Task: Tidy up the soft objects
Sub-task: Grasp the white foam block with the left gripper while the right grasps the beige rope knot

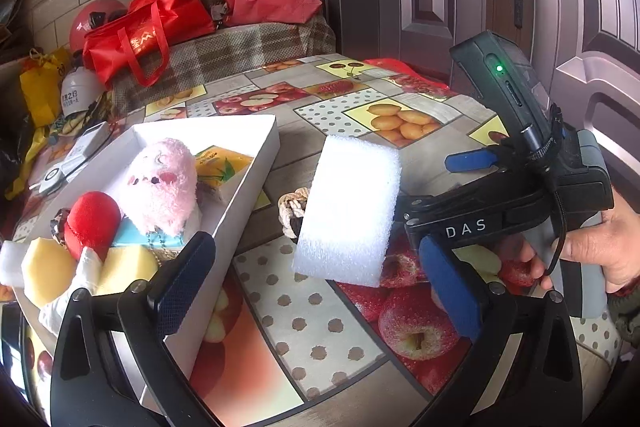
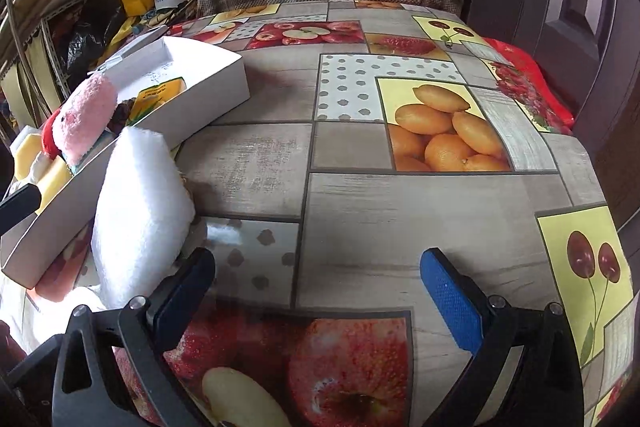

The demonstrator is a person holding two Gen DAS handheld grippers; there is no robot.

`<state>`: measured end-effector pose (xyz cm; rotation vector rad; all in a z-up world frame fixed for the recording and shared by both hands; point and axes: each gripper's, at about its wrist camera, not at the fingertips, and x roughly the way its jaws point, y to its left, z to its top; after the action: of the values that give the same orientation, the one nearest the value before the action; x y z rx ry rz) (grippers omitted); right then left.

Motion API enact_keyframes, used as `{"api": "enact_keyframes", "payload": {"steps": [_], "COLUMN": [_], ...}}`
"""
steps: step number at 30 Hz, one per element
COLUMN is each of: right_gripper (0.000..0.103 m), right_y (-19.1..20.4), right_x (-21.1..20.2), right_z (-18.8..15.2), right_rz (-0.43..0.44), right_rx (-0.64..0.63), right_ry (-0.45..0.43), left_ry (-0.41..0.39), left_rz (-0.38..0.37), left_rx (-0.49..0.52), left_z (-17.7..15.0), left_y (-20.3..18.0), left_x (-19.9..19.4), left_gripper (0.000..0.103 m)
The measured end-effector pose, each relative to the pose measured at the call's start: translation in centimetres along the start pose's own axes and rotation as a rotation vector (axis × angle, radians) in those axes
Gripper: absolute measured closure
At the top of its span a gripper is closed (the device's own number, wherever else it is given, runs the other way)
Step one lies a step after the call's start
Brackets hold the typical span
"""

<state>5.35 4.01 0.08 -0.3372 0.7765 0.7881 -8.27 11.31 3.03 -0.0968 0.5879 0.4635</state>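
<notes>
Fruit-print tablecloth (image 2: pixel 256 163) carries a white box (image 1: pixel 248 183) near its left edge.
Foam block (image 1: pixel 348 211) stands beside the box, long axis upright; both the right gripper (image 2: pixel 318 291) and left gripper (image 1: pixel 316 279) are spread, ungrasping.

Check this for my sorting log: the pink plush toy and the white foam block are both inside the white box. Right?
Not quite. The pink plush toy is inside the white box, but the white foam block stands outside it, beside its wall; the left wrist view shows this.
</notes>
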Motion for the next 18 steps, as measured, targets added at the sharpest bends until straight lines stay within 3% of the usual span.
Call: {"api": "enact_keyframes", "payload": {"steps": [7, 10, 16, 17, 18], "right_gripper": [0.0, 0.0, 0.0, 0.0, 0.0], "right_y": [-0.5, -2.2, -4.3, -4.3, -4.2], "right_x": [-2.1, -2.3, -1.7, -1.7, -1.7], "right_z": [-0.6, -0.7, -0.7, -0.8, -0.8], "right_rz": [-0.017, 0.002, 0.057, 0.06, 0.062], "right_rx": [-0.031, 0.05, 0.158, 0.16, 0.16], "right_ry": [-0.074, -0.076, -0.054, -0.056, -0.056], "left_ry": [-0.065, 0.022, 0.123, 0.157, 0.202], "left_rz": [-0.003, 0.017, 0.078, 0.098, 0.117], "left_rx": [-0.036, 0.008, 0.06, 0.079, 0.1], "left_z": [0.1, 0.4, 1.3, 1.3, 1.1], "left_y": [0.9, 0.0, -1.6, -2.0, -2.4], "left_x": [-1.3, 0.4, 3.9, 4.8, 5.7], "left_gripper": [0.0, 0.0, 0.001, 0.004, 0.013]}}
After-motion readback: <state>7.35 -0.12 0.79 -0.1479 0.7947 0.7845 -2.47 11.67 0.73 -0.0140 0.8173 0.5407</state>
